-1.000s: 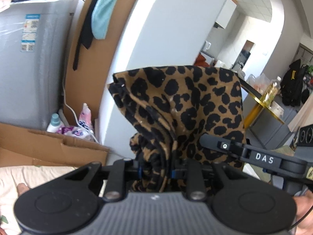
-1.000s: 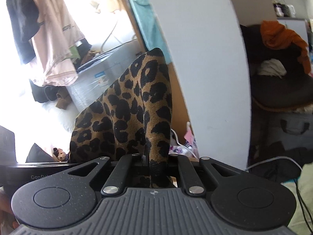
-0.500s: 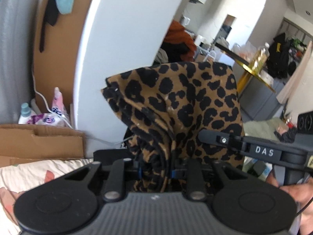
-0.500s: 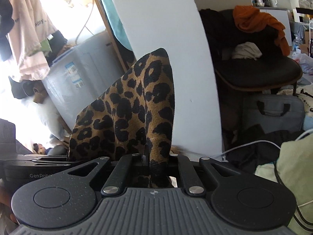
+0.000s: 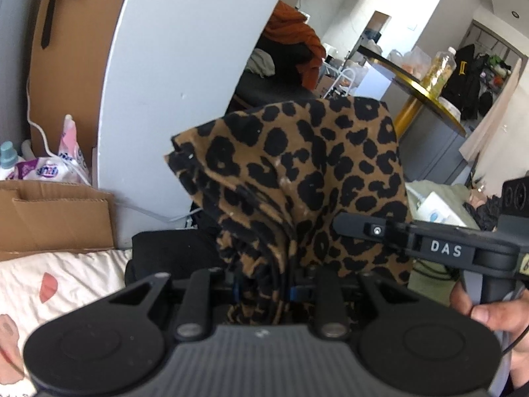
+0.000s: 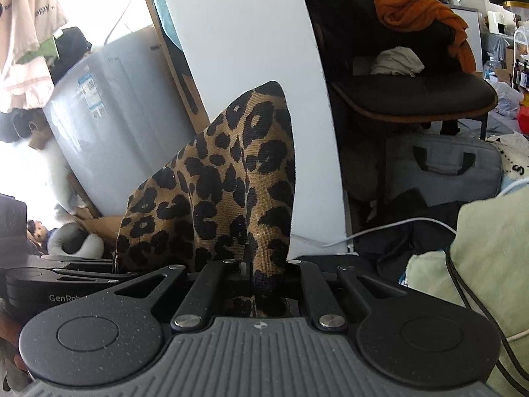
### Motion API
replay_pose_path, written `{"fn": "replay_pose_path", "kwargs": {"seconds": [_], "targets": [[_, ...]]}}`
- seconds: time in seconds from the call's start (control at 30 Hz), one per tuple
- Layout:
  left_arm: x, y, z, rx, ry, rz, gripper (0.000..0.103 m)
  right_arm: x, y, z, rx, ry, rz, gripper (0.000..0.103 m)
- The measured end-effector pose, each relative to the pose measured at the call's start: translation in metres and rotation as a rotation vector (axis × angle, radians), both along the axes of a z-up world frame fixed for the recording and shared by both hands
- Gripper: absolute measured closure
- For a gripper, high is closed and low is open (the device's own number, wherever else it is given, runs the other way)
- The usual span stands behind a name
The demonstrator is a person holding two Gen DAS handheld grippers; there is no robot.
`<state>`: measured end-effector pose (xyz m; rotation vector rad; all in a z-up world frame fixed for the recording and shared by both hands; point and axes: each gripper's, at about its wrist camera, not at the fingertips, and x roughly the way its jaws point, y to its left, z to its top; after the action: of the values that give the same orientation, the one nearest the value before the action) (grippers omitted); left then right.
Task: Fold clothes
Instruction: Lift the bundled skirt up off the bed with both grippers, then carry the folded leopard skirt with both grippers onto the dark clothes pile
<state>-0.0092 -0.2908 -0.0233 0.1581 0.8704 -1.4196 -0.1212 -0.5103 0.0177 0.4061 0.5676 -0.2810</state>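
A white curved wall panel (image 5: 185, 66) is seen behind everything in both views. The leopard-print garment (image 5: 297, 178) is held up in the air between the two tools, bunched folds clamped in the left gripper (image 5: 264, 289); in the right wrist view a thinner peaked edge of it (image 6: 231, 185) is pinched in the closed right gripper (image 6: 261, 284). Only the left view takes in the printed bedsheet (image 5: 59, 284), a cardboard box (image 5: 53, 218), and the right gripper's side marked "DAS" with a hand (image 5: 496, 314) on its handle. Only the right view records a black chair (image 6: 413, 92) with an orange cloth (image 6: 426, 13), and a grey bag (image 6: 443, 172).
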Motion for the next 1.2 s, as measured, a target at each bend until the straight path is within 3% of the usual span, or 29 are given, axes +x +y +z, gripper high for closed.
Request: {"fn": "replay_pose_path", "kwargs": {"seconds": [0.47, 0.8, 1.2], "targets": [[0.002, 0.001, -0.071, -0.020, -0.001, -0.055, 0.077, -0.006, -0.001, -0.076, 0.024, 0.034, -0.022, 0.097], [0.016, -0.013, -0.136, -0.002, 0.107, -0.030, 0.077, 0.009, -0.005, -0.133, -0.011, 0.113, -0.032, 0.097], [0.053, -0.053, -0.218, 0.077, 0.217, -0.033, 0.077, 0.049, -0.041, -0.223, 0.063, 0.217, -0.074, 0.097]]}}
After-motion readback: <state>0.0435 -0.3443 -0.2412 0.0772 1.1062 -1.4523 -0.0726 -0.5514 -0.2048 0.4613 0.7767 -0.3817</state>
